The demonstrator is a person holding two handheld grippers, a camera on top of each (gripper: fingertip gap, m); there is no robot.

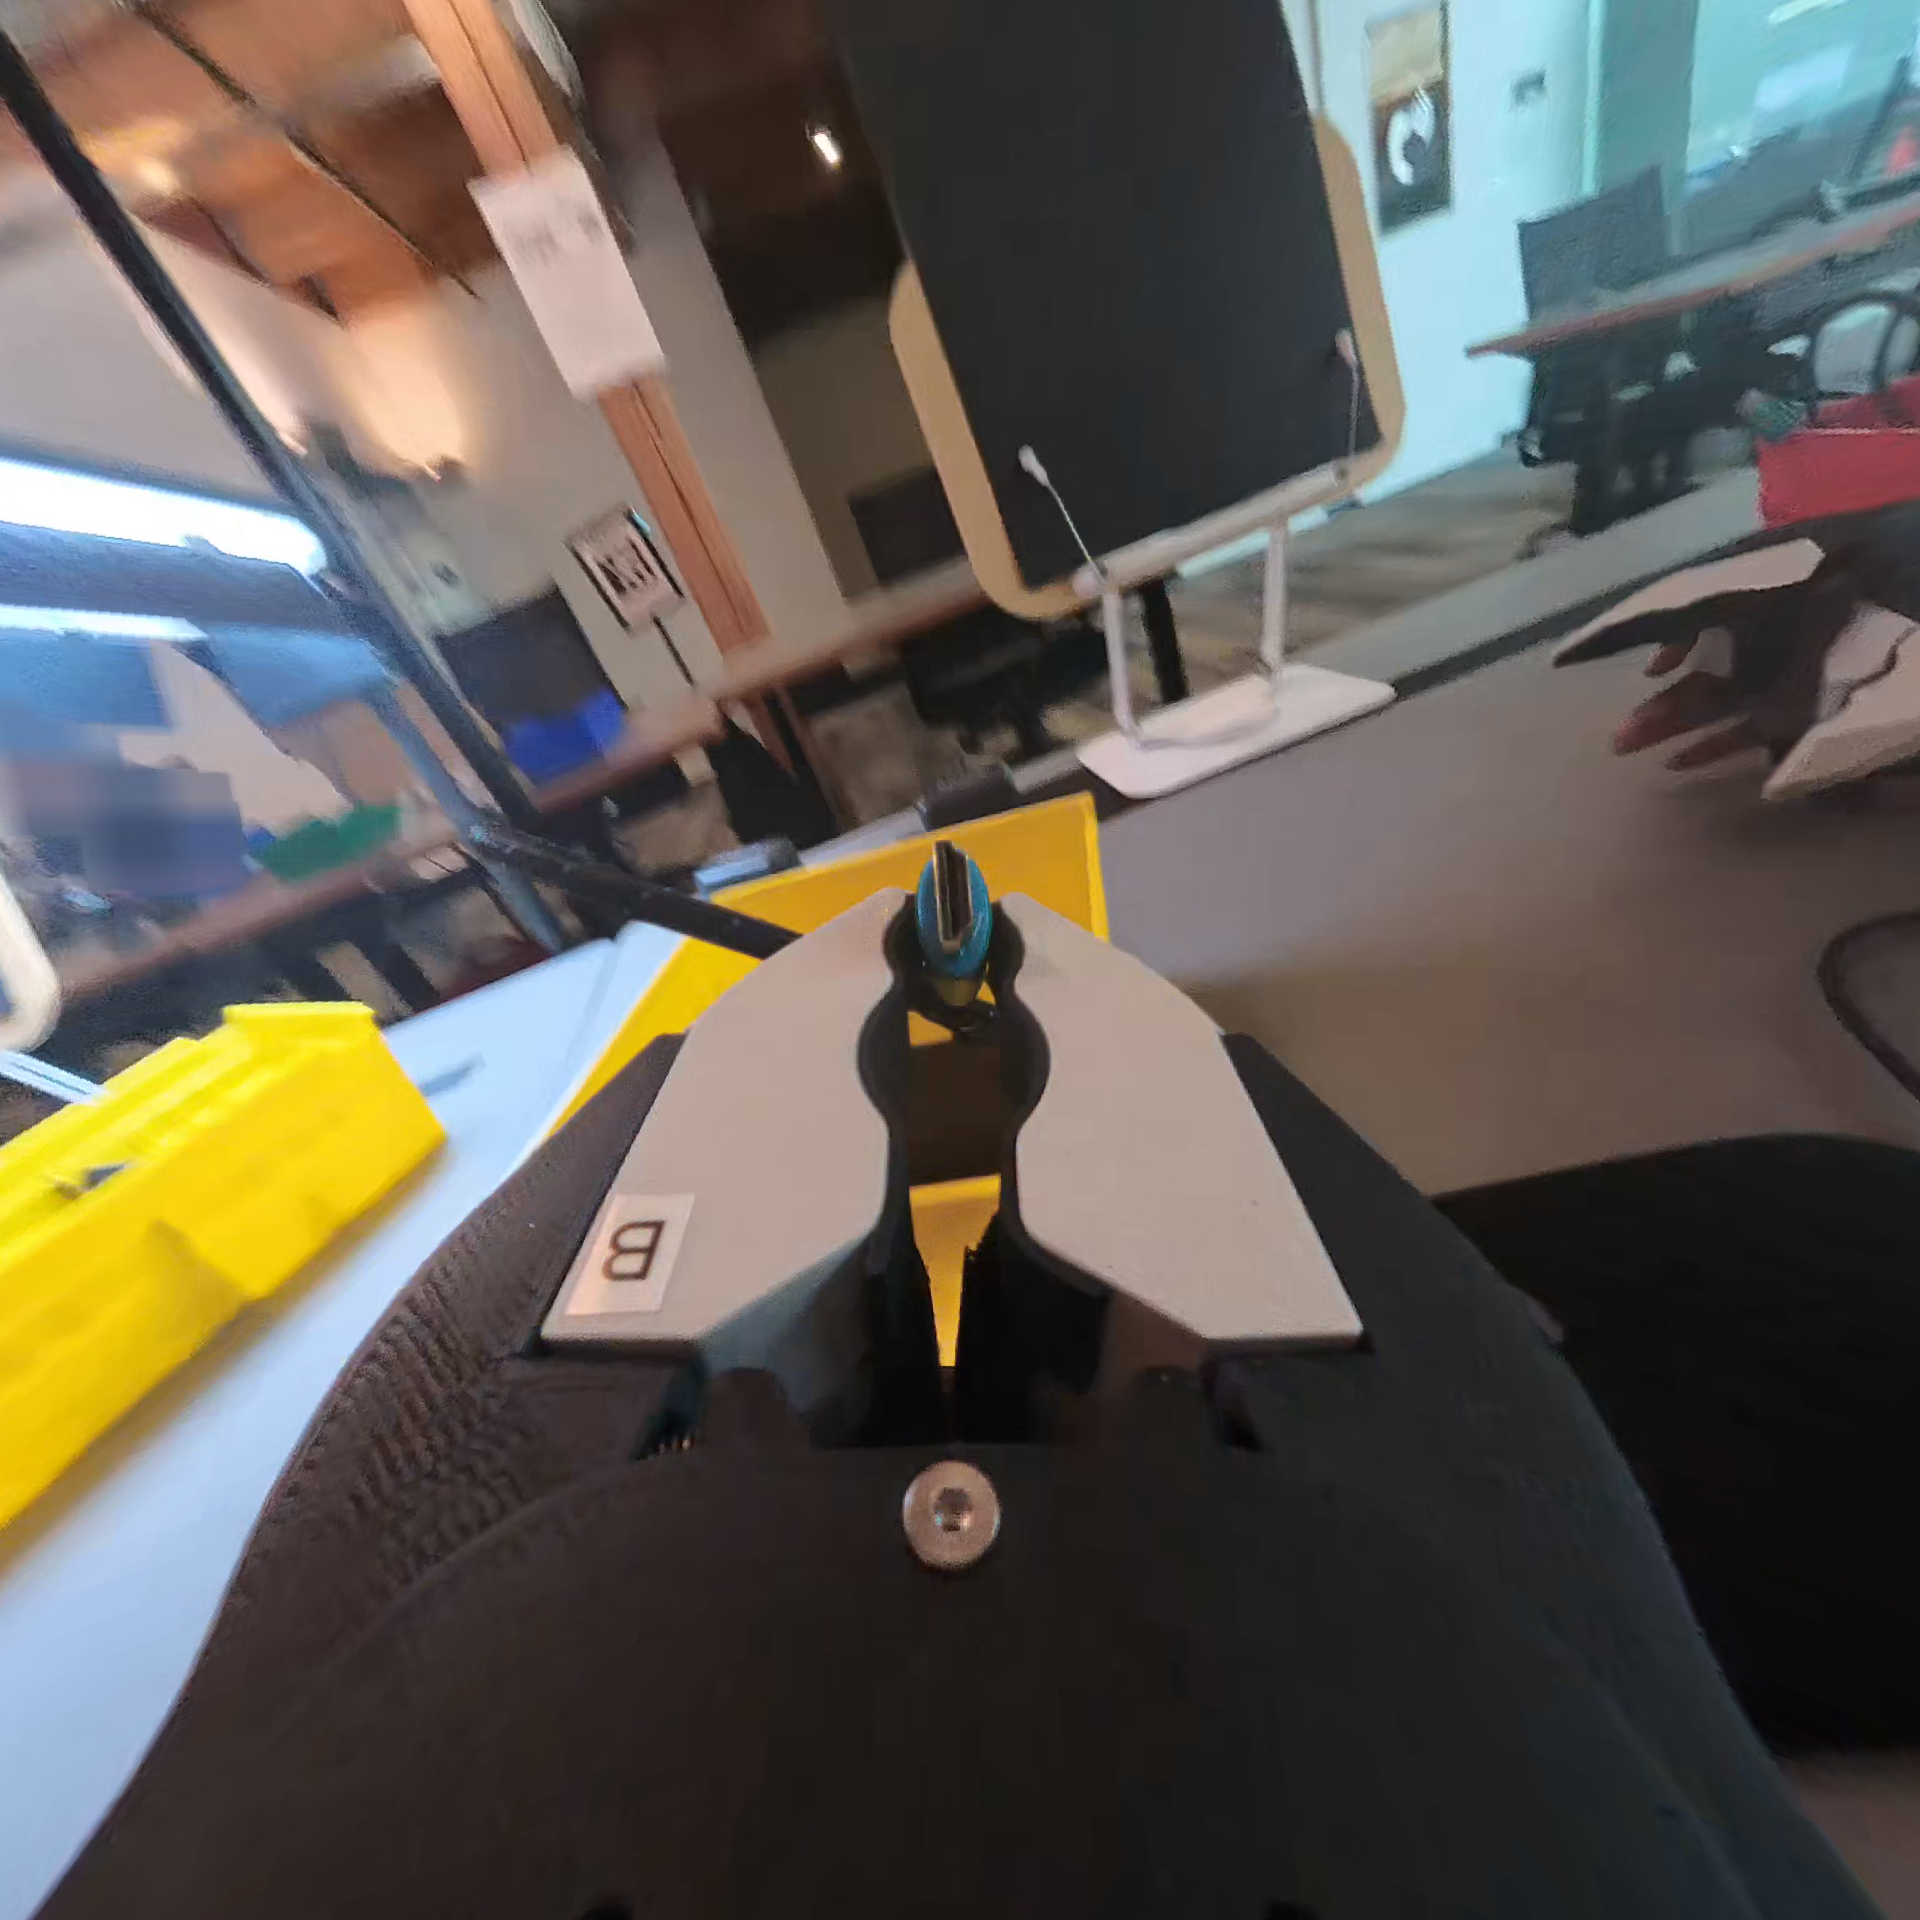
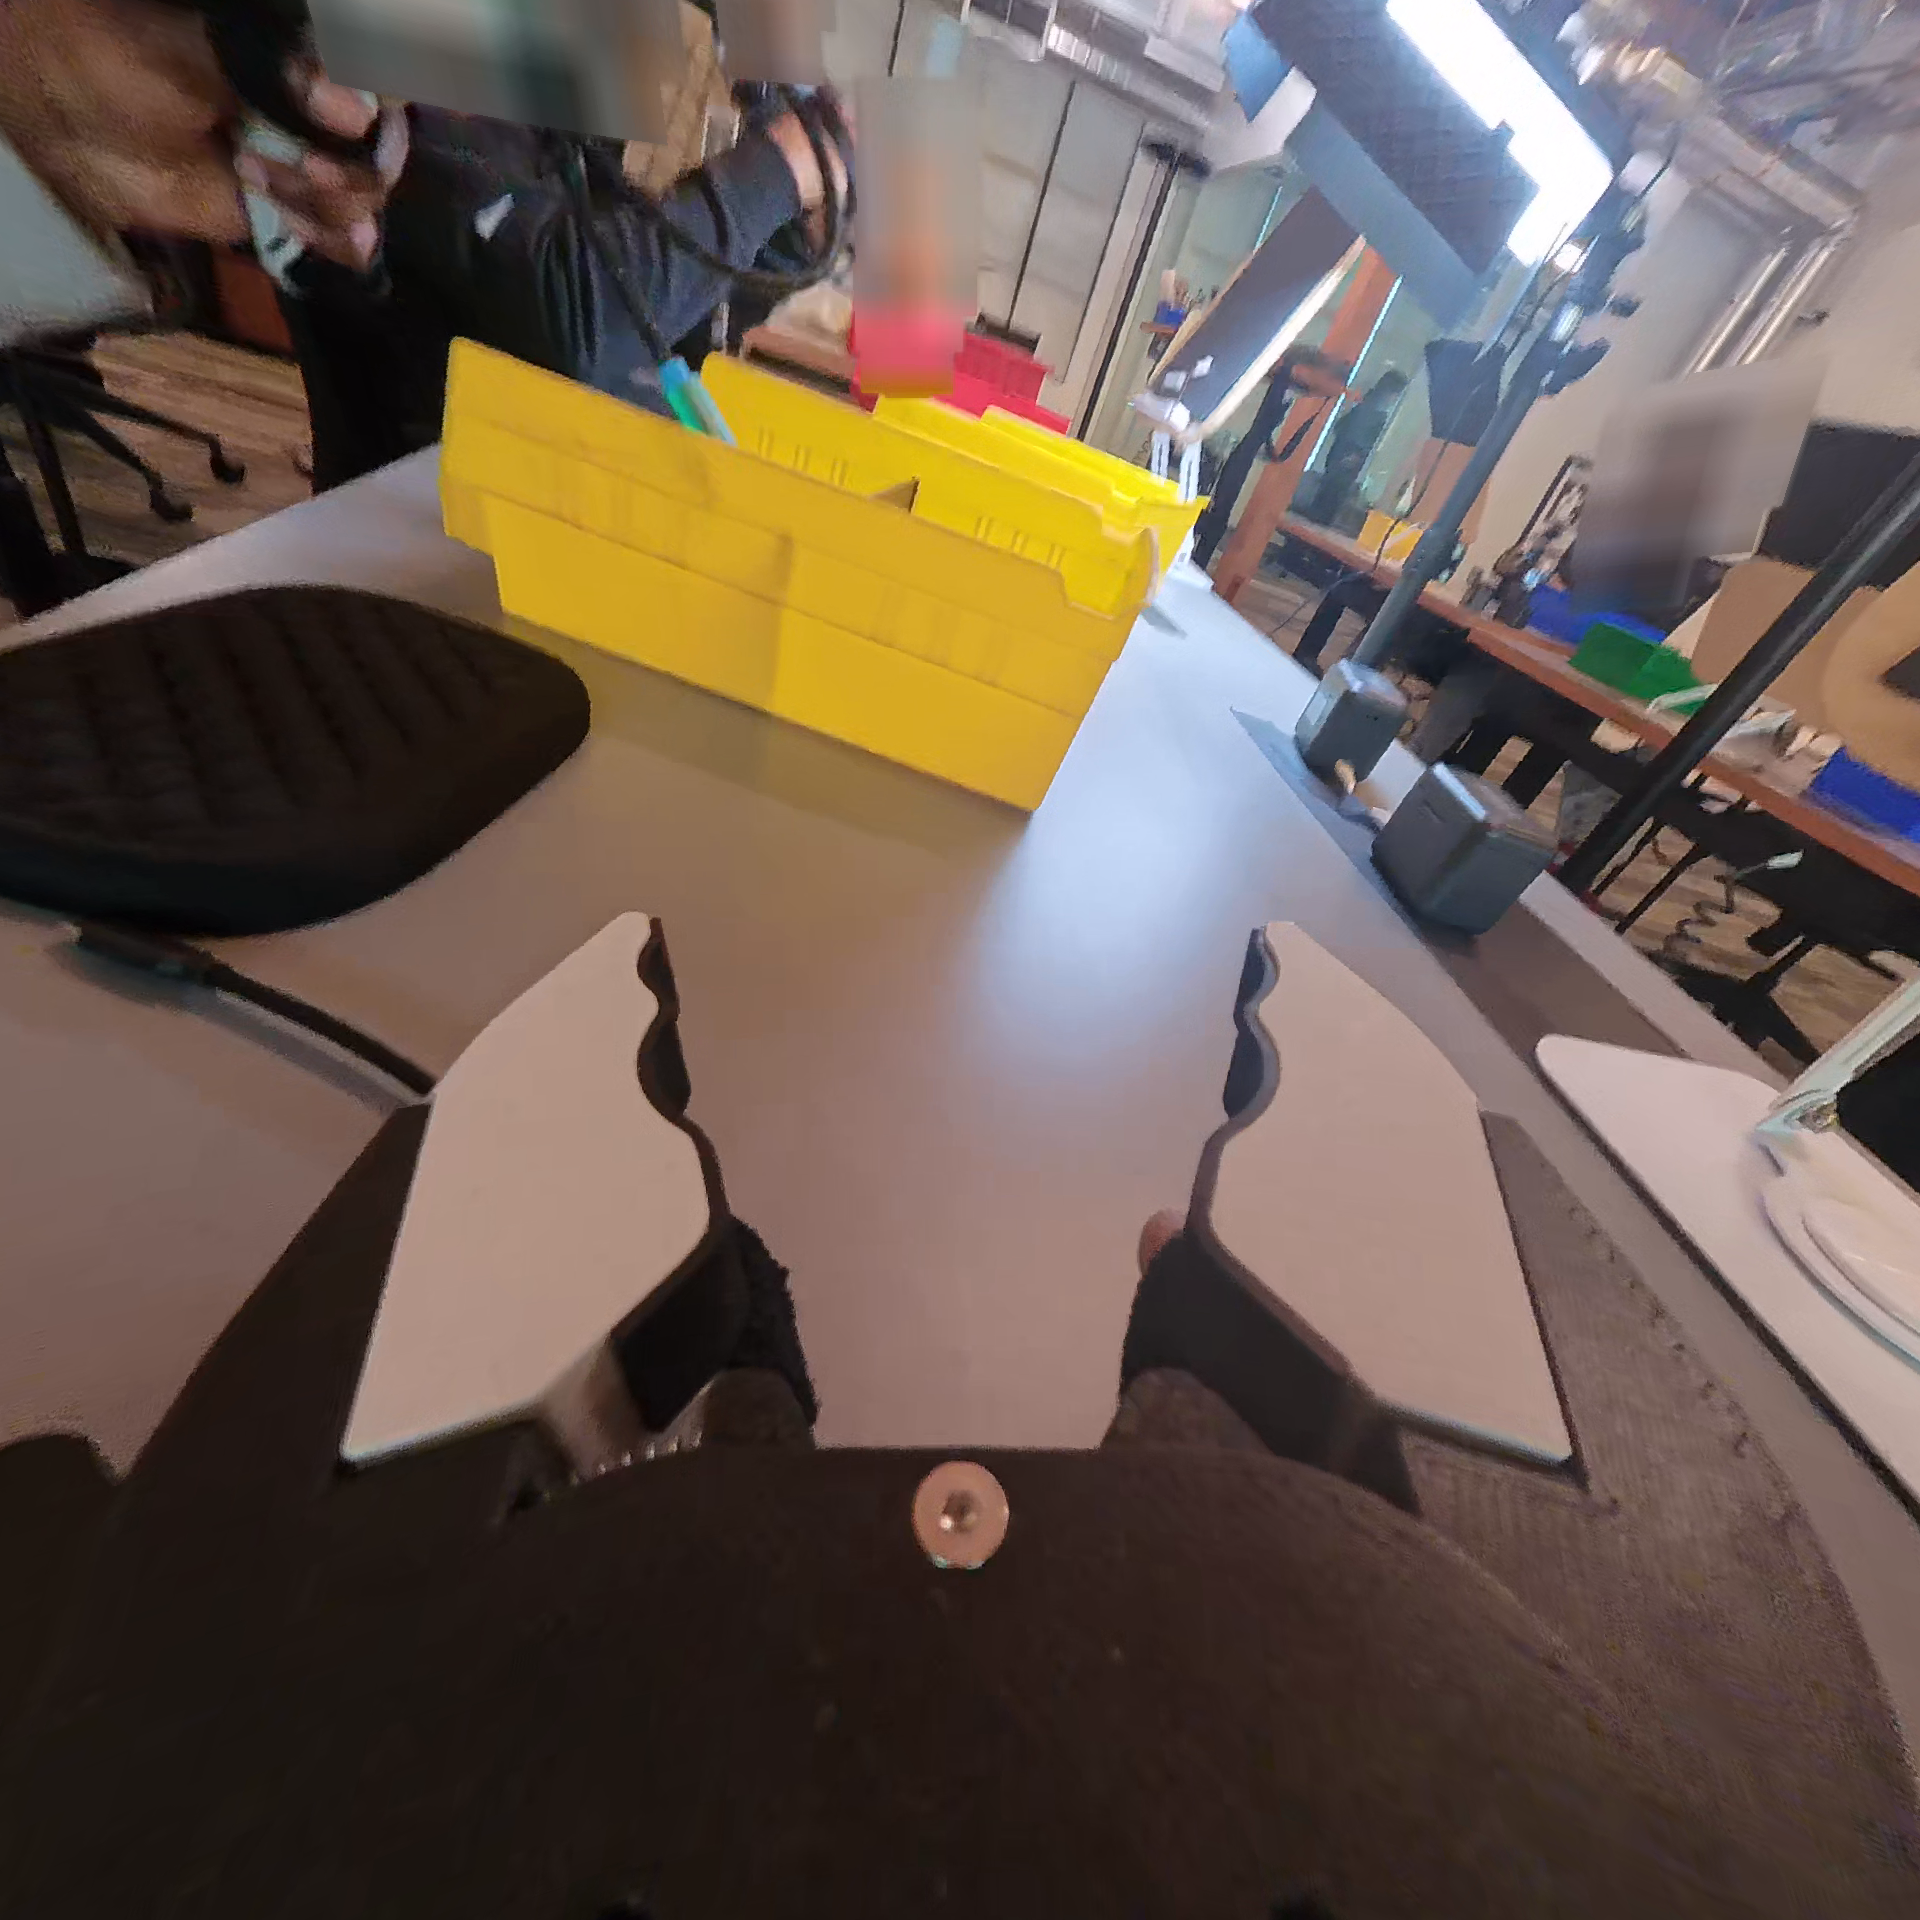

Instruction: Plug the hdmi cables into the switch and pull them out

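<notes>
My left gripper (image 1: 953,940) is shut on a blue HDMI plug (image 1: 951,899). The plug's metal end points forward past the fingertips, above a yellow bin (image 1: 1029,847). My right gripper (image 2: 956,935) is open and empty, low over the grey table (image 2: 935,831). It also shows in the left wrist view (image 1: 1662,724) at the far right, open, with a hand behind it. A thin black cable (image 2: 270,1003) lies on the table left of the right gripper. I cannot make out the switch in either view.
Stacked yellow bins (image 2: 779,592) stand ahead of the right gripper, with a teal object (image 2: 694,403) sticking out. A black quilted mat (image 2: 260,748) lies at left. Two grey boxes (image 2: 1455,852) and a white stand base (image 2: 1662,1132) are at right. A person stands behind the bins.
</notes>
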